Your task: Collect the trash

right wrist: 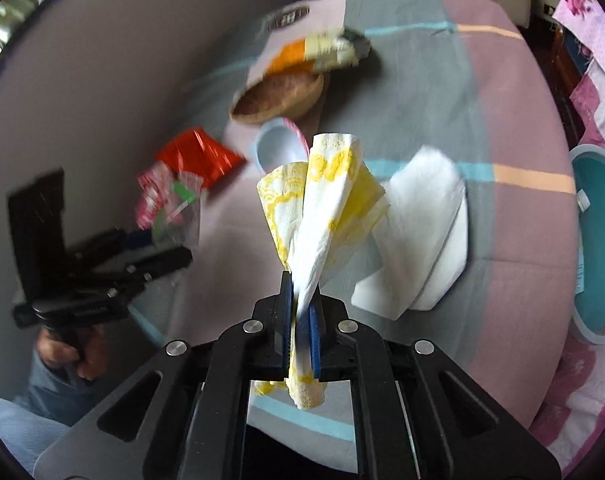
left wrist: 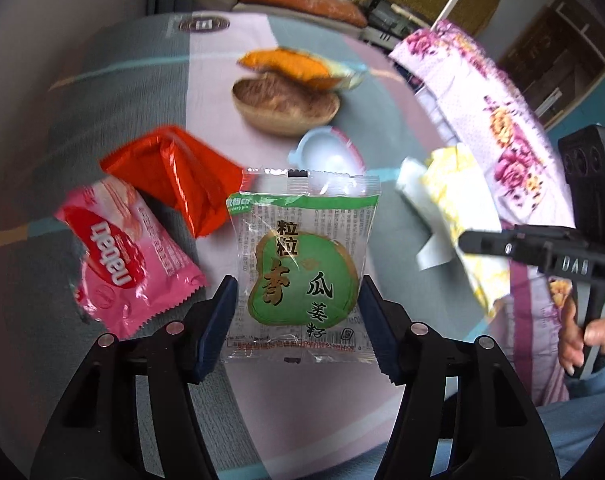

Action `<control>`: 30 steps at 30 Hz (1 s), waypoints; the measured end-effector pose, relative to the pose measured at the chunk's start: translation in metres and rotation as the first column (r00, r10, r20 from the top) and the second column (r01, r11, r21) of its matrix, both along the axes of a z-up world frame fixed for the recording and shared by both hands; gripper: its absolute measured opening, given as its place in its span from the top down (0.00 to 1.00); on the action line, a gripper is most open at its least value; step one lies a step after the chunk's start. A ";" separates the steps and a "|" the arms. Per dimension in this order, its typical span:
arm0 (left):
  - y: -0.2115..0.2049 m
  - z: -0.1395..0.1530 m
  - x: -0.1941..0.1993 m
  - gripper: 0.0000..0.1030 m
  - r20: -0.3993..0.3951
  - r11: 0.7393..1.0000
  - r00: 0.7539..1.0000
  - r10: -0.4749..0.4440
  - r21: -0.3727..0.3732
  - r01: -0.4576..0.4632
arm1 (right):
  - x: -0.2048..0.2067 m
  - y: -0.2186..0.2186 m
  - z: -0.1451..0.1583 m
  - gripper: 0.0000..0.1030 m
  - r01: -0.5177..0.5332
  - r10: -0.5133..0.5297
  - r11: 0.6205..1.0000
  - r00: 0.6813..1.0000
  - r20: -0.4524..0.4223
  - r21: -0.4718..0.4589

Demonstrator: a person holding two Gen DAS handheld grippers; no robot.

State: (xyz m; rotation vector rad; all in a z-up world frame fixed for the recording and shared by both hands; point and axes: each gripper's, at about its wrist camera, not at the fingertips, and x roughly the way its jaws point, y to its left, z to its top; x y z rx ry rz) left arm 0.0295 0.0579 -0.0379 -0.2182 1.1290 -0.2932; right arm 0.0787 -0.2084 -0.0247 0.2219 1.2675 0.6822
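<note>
My left gripper (left wrist: 298,282) holds a clear-and-green snack packet (left wrist: 302,276) by its two side edges, lifted off the striped tablecloth (left wrist: 114,92). A pink wrapper (left wrist: 126,264) and a crumpled red wrapper (left wrist: 182,176) lie to its left. In the right wrist view my right gripper (right wrist: 301,284) is shut on a yellow-and-white napkin (right wrist: 326,184), which stands up from the closed jaws. A white tissue (right wrist: 422,232) lies on the cloth just right of it. The right gripper (left wrist: 468,240) with the napkin (left wrist: 454,188) also shows at the right of the left wrist view.
A wooden bowl (left wrist: 282,108) with an orange packet (left wrist: 298,66) on its rim sits mid-table, and a small pale-blue dish (left wrist: 326,152) is in front of it. A teal round container (right wrist: 602,240) stands beyond the table's right edge. Floral cloth (left wrist: 482,92) drapes at the right.
</note>
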 end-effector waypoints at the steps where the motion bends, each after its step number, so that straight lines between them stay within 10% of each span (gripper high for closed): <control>1: 0.000 0.005 0.000 0.39 0.008 1.000 1.000 0.004 -0.002 -0.004 | 0.001 -0.004 0.006 0.93 0.010 -0.010 1.000 1.000 0.014 0.009; 13: -0.103 0.037 0.050 0.39 0.077 0.988 0.985 -0.154 0.011 0.154 | 0.020 -0.112 0.038 0.93 0.302 -0.303 0.953 0.944 0.134 0.024; 30: -0.311 0.006 0.118 0.39 0.012 0.886 0.889 -0.457 0.090 0.454 | 0.024 -0.296 -0.030 0.93 0.614 -0.613 0.789 0.788 0.067 -0.011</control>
